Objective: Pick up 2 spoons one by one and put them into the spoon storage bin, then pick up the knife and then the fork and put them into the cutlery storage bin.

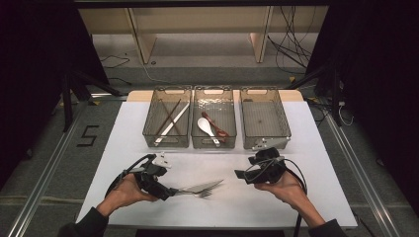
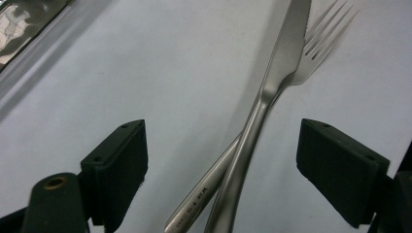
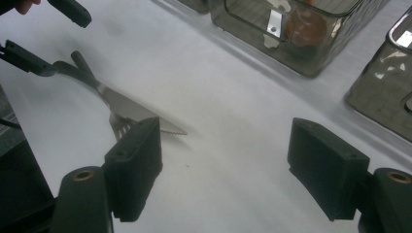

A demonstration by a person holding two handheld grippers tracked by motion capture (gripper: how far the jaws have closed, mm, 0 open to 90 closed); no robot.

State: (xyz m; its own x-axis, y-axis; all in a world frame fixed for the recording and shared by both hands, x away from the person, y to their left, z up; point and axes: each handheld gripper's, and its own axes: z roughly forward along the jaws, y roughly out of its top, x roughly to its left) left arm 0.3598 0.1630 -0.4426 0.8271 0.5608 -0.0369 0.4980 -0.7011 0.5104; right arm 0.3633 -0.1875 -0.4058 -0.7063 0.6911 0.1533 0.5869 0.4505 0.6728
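A steel knife (image 1: 203, 186) and a steel fork (image 1: 204, 194) lie crossed on the white table (image 1: 222, 207), near its front left. My left gripper (image 1: 170, 191) is low over their handles. In the left gripper view the knife (image 2: 284, 53) lies over the fork (image 2: 320, 39), and both handles run between the wide-apart jaws of the left gripper (image 2: 221, 145) without touching either pad. My right gripper (image 1: 246, 175) is held at the front right, open, with nothing between its jaws (image 3: 226, 141). Its view shows the knife (image 3: 126, 107) and fork (image 3: 119, 127) farther off at the left.
Three clear bins stand in a row at the back of the table. The left bin (image 1: 167, 144) holds chopsticks (image 1: 170, 121). The middle bin (image 1: 214, 145) holds a white spoon (image 1: 206, 126) and a reddish spoon (image 1: 216, 126). The right bin (image 1: 265, 144) has nothing in it.
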